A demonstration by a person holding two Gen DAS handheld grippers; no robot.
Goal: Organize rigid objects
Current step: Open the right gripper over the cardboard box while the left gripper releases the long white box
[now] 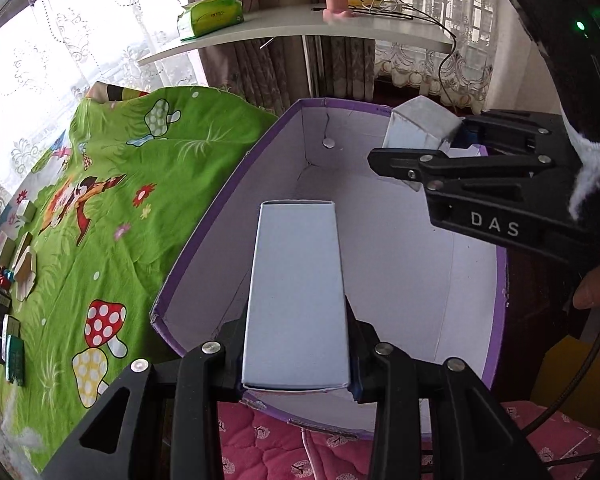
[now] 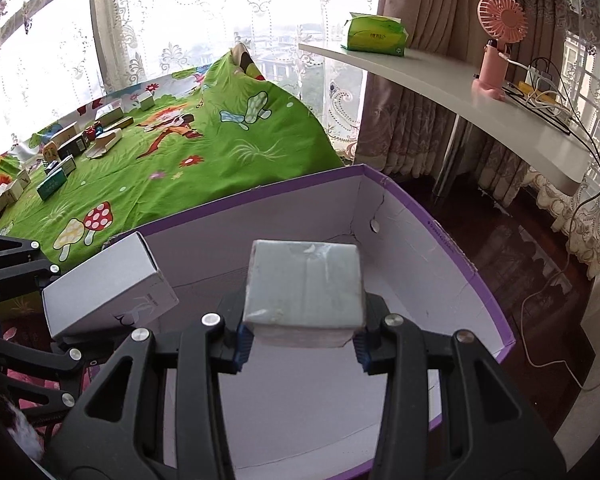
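Observation:
My left gripper [image 1: 296, 360] is shut on a long white carton [image 1: 296, 292] and holds it over the open purple-rimmed cardboard box [image 1: 204, 248]. The carton also shows in the right wrist view [image 2: 108, 292], at the box's left wall. My right gripper [image 2: 302, 344] is shut on a squat grey-green box [image 2: 304, 288] above the same cardboard box [image 2: 440, 236]. In the left wrist view the right gripper [image 1: 452, 148] holds that grey box [image 1: 420, 126] over the box's far right corner. The box's white inside looks empty.
A green cartoon-print sheet [image 2: 204, 160] covers the bed left of the box. Several small cartons [image 2: 60, 160] lie at its far end. A white shelf [image 2: 460, 92] carries a tissue pack [image 2: 376, 34] and a pink fan [image 2: 496, 48]. A pink quilt [image 1: 268, 448] lies below.

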